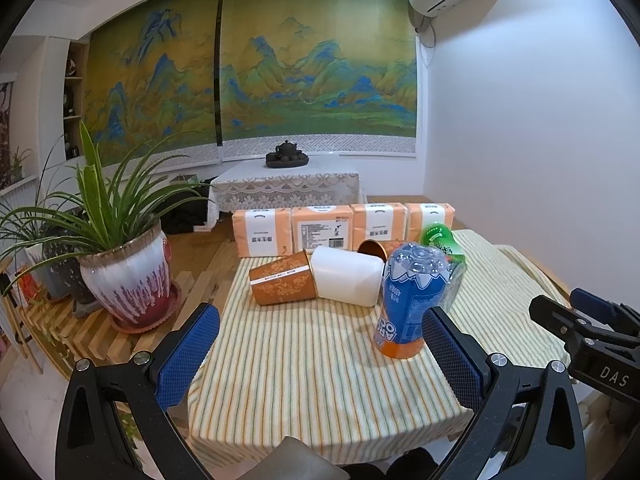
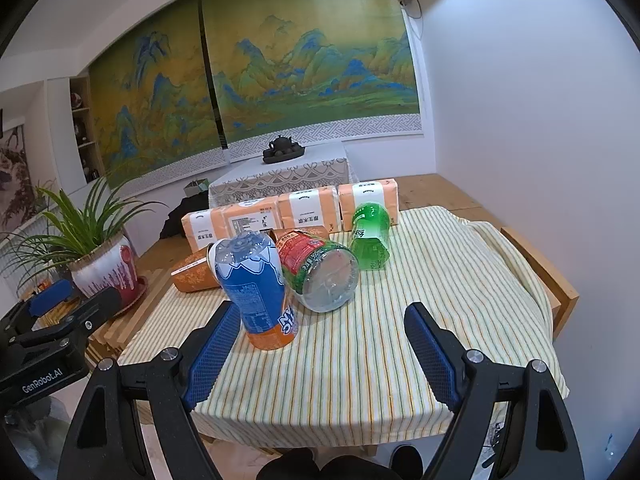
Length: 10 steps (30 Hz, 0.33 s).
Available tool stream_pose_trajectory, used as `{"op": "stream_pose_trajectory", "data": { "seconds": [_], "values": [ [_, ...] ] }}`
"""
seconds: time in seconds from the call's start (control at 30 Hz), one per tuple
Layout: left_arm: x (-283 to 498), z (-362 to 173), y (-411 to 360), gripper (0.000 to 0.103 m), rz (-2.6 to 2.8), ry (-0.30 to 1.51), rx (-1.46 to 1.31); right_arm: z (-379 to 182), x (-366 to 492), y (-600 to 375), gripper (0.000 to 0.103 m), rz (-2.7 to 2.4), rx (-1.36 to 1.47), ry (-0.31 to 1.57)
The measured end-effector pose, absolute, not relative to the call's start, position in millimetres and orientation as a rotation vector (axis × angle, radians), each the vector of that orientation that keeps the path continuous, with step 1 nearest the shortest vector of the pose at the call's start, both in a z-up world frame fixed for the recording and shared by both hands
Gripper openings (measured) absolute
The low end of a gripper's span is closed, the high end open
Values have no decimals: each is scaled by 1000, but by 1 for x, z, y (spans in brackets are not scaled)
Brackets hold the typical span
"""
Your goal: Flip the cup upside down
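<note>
Hovering at the near edge of the table [image 1: 320,380], both grippers hold nothing: the left gripper [image 1: 320,356] has its blue pads spread wide apart, and the right gripper [image 2: 320,352] is spread just as wide. The task looks to be at its approach step, with no cup touched yet.

Cups lie on their sides toward the far part of the striped cloth. An orange patterned cup [image 1: 280,282] lies with its rim toward the right, touching a white cup [image 1: 347,280] lying beside it; a second orange cup [image 1: 374,249] shows its open mouth just behind them. In front, an upside-down blue-and-orange bottle [image 1: 412,304] stands near the left gripper's right pad, partly hiding the cups from the right wrist view. A clear bottle with a red and green label [image 2: 320,272] lies on its side next to it, and a green bottle [image 2: 370,236] stands inverted farther back.

Which cup is meant cannot be told. The next move likely calls for reaching past the blue bottle without knocking it, closing across a cup's side wall, then lifting and turning it so its rim meets the cloth.
</note>
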<state>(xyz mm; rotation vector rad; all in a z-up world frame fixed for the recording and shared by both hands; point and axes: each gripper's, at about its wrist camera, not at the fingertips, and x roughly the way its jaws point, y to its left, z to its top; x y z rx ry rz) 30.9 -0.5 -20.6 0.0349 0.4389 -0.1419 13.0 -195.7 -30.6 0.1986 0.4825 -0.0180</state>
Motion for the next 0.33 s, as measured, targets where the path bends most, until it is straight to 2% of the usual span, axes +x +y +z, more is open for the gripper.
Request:
{"op": "stream_pose_trajectory", "data": {
  "seconds": [0.33],
  "values": [
    [33, -23, 0, 102, -133, 437, 49, -33, 13, -197, 81, -22, 201, 490]
  ]
}}
